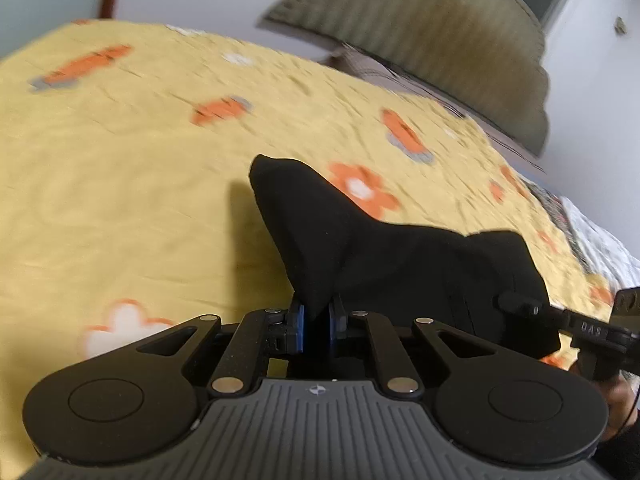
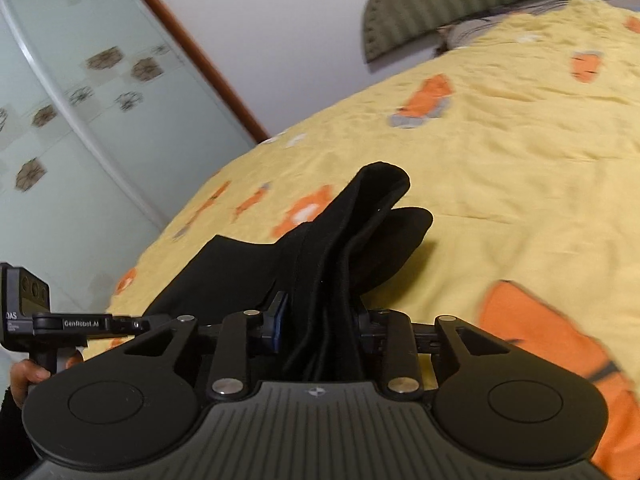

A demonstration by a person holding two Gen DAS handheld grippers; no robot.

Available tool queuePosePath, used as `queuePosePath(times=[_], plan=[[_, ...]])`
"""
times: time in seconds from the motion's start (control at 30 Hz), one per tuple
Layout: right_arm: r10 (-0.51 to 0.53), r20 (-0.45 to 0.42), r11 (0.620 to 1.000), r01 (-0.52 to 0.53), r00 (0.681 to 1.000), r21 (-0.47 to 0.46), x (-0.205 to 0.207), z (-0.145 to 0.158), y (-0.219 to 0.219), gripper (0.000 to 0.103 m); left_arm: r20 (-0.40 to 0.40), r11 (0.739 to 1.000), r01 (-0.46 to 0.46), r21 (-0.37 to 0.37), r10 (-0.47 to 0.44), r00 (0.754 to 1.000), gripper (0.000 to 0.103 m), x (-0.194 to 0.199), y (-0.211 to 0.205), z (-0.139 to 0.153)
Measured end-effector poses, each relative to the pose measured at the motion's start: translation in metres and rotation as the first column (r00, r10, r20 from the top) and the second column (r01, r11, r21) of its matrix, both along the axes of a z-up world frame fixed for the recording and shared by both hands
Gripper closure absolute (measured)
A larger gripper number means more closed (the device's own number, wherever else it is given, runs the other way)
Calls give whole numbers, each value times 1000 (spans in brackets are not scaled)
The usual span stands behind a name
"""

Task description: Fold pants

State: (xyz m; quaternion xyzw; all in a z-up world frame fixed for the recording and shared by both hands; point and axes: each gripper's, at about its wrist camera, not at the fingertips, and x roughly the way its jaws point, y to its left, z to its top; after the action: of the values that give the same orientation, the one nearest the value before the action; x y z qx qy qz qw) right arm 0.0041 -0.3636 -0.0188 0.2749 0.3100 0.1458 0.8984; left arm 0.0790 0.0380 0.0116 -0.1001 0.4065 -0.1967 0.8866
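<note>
Left wrist view
- Left gripper (image 1: 316, 322): I have it clamped on a thin pinch of cloth; the blue pads (image 1: 298, 326) press it from both sides.
- Pants (image 1: 360, 240): black, lifted off the bed, rising to a limp peak ahead of the jaws and sagging to my right toward the other tool.
- Right gripper (image 1: 520, 303): seen side-on at the frame's right edge, its tip sunk in the same cloth; I cannot tell its grip from here.
- Bed (image 1: 120, 168): yellow cover with orange flowers; the pants hang above its near edge, toward the near right corner.
- Headboard (image 1: 432, 36): olive, scalloped, at the far edge.

Right wrist view
- Right gripper (image 2: 320, 322): closed on a thick bunch of several layers, a seam running through it.
- Pants (image 2: 340, 248): two rolled lobes poke forward past the jaws; a flat sheet runs left to the other tool.
- Left gripper (image 2: 136, 324): only its side shows, at the cloth's left end.
- Door (image 2: 80, 120): frosted glass, left of the bed.

Handling, my judgement
- Cloth: soft, light, not fragile; droops and bunches, holds no shape.
- Hold: best at the hem or waistband corners, one layer set each, spread taut.

View differences
- Left: thin single pinch and the sag between tools.
- Right: bulk of layers in the grip, the seam, the door.
</note>
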Motion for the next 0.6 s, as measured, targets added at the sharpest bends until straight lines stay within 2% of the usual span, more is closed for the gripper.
queuePosePath(times=[0.07, 0.1, 0.13, 0.2, 0.23, 0.27, 0.3, 0.33, 0.37, 0.4, 0.47, 0.53, 0.6], plan=[[15, -17, 1000, -15, 1000, -6, 9, -5, 11, 75, -14, 999, 6, 43, -6, 1000, 85, 4, 5, 0], [9, -34, 999, -11, 999, -40, 12, -7, 15, 74, -37, 998, 2, 59, 0, 999, 81, 7, 6, -2], [1, -60, 995, -7, 998, -102, 16, -8, 21, 67, -53, 997, -18, 78, 22, 998, 68, 9, 8, -4], [-30, -89, 980, 12, 996, -199, 17, -6, 26, 49, -23, 986, -45, 158, 49, 999, 65, 7, 7, 2], [-45, -80, 974, 26, 996, -224, 12, -1, 24, 45, 19, 977, -59, 204, 56, 998, 60, 5, 6, 7], [-58, -54, 966, 43, 997, -254, 5, 6, 23, 45, 62, 971, -60, 231, 47, 997, 50, 2, 3, 14], [-82, -15, 952, 73, 997, -298, -2, 14, 23, 45, 90, 971, -51, 232, 31, 995, 43, 1, 0, 19], [-111, 29, 932, 114, 993, -345, -8, 24, 23, 45, 108, 976, -35, 216, 12, 994, 31, 1, -4, 25], [-120, 68, 912, 137, 990, -387, -10, 34, 25, 44, 125, 981, -20, 191, -4, 992, 24, 3, -9, 29], [-100, 94, 902, 130, 991, -413, -8, 40, 29, 44, 134, 985, 3, 172, -26, 991, 23, 7, -18, 32], [-16, 111, 906, 61, 994, -418, 5, 44, 43, 44, 120, 984, 70, 166, -90, 989, 19, 18, -41, 28], [77, 74, 917, -42, 994, -397, 26, 35, 56, 46, 72, 978, 107, 177, -122, 990, 19, 34, -61, 13], [115, 3, 913, -105, 993, -394, 50, 16, 61, 47, -10, 976, 95, 195, -95, 995, 21, 54, -74, -9]])
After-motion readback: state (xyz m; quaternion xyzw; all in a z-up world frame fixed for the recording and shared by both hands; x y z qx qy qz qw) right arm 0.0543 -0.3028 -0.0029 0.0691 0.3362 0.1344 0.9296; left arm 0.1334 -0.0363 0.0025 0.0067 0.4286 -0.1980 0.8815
